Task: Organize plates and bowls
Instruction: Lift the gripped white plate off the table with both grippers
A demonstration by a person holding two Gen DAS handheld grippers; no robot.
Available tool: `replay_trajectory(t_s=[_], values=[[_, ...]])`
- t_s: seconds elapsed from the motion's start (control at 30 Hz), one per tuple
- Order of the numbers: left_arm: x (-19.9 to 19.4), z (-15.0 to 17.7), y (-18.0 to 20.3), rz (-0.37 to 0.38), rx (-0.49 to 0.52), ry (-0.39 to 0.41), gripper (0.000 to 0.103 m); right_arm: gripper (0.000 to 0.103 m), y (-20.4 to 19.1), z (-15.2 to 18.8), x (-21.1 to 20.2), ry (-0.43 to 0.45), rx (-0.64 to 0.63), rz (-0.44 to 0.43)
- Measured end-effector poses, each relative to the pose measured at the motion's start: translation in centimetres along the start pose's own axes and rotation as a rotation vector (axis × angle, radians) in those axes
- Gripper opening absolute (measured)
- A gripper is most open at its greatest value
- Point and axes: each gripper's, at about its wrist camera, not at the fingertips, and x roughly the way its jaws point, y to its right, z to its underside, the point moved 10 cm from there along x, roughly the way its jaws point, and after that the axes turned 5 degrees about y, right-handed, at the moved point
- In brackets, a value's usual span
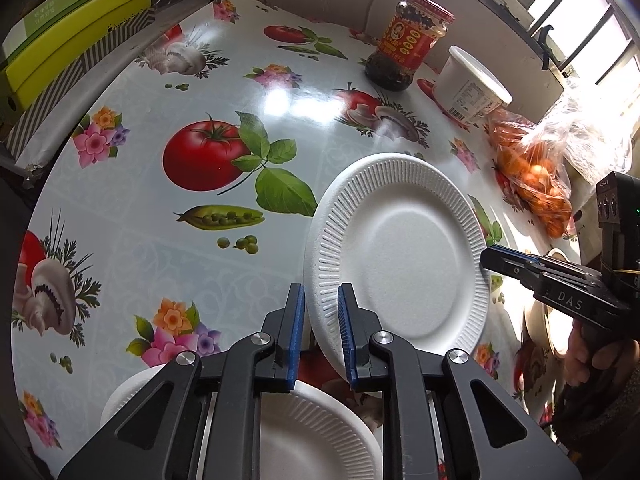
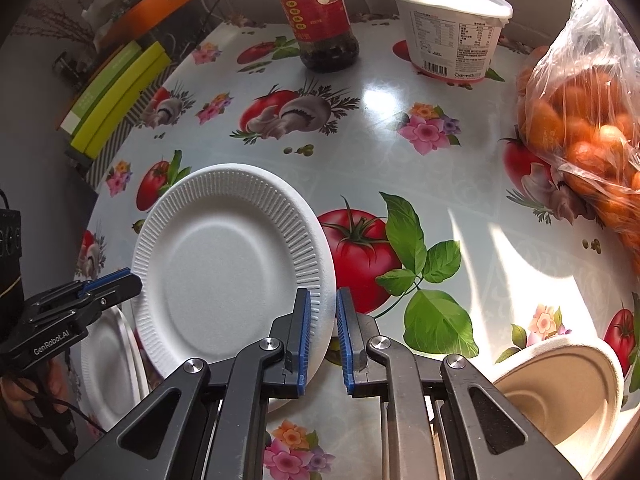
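Note:
A white foam plate [image 1: 400,256] [image 2: 224,272] hangs tilted above the flowered tablecloth, held at opposite rims. My left gripper [image 1: 320,292] is shut on its left rim, one blue pad on each face. My right gripper [image 2: 322,296] is shut on the right rim; in the left wrist view that right gripper [image 1: 486,258] bites the plate's far edge. The left gripper [image 2: 134,278] shows at the plate's left in the right wrist view. More white foam plates [image 1: 316,432] [image 2: 108,364] lie stacked below. A tan paper bowl [image 2: 560,384] sits at the near right.
A chili sauce jar [image 2: 320,20], a white lidded tub [image 2: 452,28] and a bag of oranges [image 2: 584,136] stand along the back and right. Green boxes [image 1: 76,36] lie at the table's left edge. A hand [image 1: 592,356] holds the right gripper.

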Motion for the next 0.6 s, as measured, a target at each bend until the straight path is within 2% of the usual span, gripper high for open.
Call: replay_trajectory(t_s=[0.6], values=[[-3.2,-0.3,0.0,0.031,-0.006,0.060,0.018,0.014,-1.5,-0.1,-3.1,0.031,0.015,-0.035]])
